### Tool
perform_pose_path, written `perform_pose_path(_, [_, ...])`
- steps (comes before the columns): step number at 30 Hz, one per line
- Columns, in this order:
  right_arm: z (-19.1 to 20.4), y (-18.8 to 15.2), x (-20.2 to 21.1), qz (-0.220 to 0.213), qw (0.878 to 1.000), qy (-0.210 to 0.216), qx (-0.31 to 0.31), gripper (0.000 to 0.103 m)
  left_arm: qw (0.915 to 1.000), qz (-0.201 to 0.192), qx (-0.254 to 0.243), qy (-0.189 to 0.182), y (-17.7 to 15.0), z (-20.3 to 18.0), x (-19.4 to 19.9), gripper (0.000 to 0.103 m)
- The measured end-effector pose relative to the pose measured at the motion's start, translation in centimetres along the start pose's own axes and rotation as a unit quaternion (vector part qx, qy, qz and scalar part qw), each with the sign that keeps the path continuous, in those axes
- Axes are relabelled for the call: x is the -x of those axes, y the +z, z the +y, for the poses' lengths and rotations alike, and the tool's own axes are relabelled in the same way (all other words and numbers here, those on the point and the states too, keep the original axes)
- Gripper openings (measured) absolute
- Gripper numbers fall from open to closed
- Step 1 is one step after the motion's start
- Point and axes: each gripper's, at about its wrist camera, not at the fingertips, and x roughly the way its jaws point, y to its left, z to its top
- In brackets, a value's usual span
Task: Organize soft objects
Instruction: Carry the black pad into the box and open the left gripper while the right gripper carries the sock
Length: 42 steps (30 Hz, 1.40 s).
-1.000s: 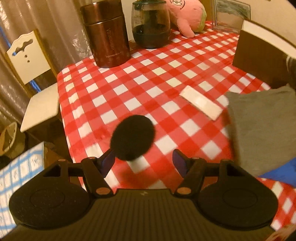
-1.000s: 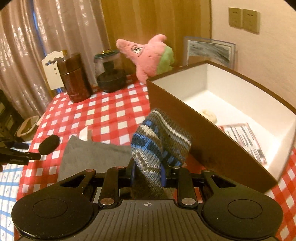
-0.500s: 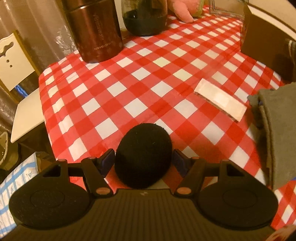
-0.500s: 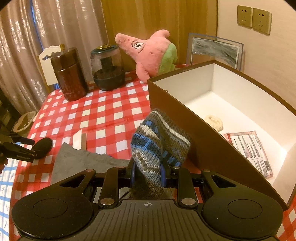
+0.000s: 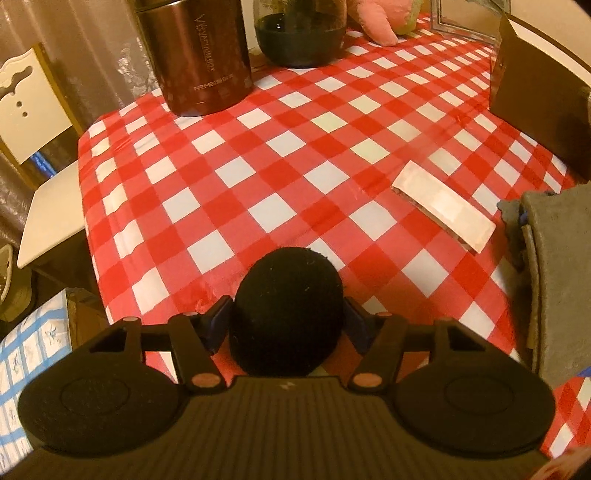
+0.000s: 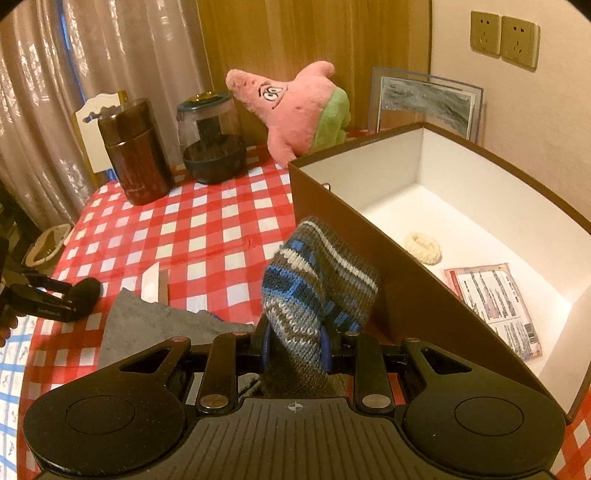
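A round black soft puff lies on the red-checked tablecloth near its front left corner. My left gripper straddles it and its jaws are closing; the blue pads stand right at its sides, with no squeeze visible. The right wrist view shows that puff with the left gripper far left. My right gripper is shut on a striped blue-grey knitted sock, held up beside the brown box. Inside the box lie a cream scrunchie and a leaflet.
A folded grey cloth and a white strip lie right of the puff. At the back stand a brown canister, a dark jar, a pink plush star and a framed picture. A white chair stands beyond the table's left edge.
My left gripper came forward and down until the black puff sat between its jaws, which then narrowed slightly. The right gripper, holding the sock, shifted a little nearer the box.
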Motion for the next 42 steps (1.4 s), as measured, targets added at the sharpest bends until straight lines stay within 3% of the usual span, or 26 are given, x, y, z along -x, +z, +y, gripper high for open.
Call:
perform_pose_path(8, [0.2, 0.0, 2.4, -0.025, 1.000, 0.011, 0.012, 0.026, 0.9997, -0.021, 0.014, 0.006, -0.1, -1.0, 3.7, 0.061])
perform_pose_path(15, [0.4, -0.1, 5.4, -0.054, 0.998, 0.023, 0.017, 0.026, 0.9991, -0.043, 0.002, -0.001, 1.1, -4.0, 8.1, 0.061])
perform_pose_path(23, [-0.7, -0.6, 9.6, -0.085, 0.996, 0.027, 0.016, 0.026, 0.9952, -0.085, -0.033, -0.036, 3.9, -10.2, 12.8, 0.061])
perform_pose_path(29, [-3.1, -0.7, 12.1, -0.105, 0.994, 0.009, 0.008, 0.026, 0.9865, -0.125, -0.067, -0.082, 7.3, -15.9, 15.2, 0.061])
perform_pose_path(37, [-7.2, -0.2, 13.0, -0.114, 0.993, -0.017, 0.000, 0.026, 0.9750, -0.153, -0.111, -0.117, 12.1, -23.6, 15.9, 0.061])
perform_pose_path(42, [-9.7, 0.7, 12.5, -0.116, 0.993, -0.026, 0.002, 0.026, 0.9724, -0.153, -0.128, -0.121, 15.2, -27.2, 14.7, 0.061])
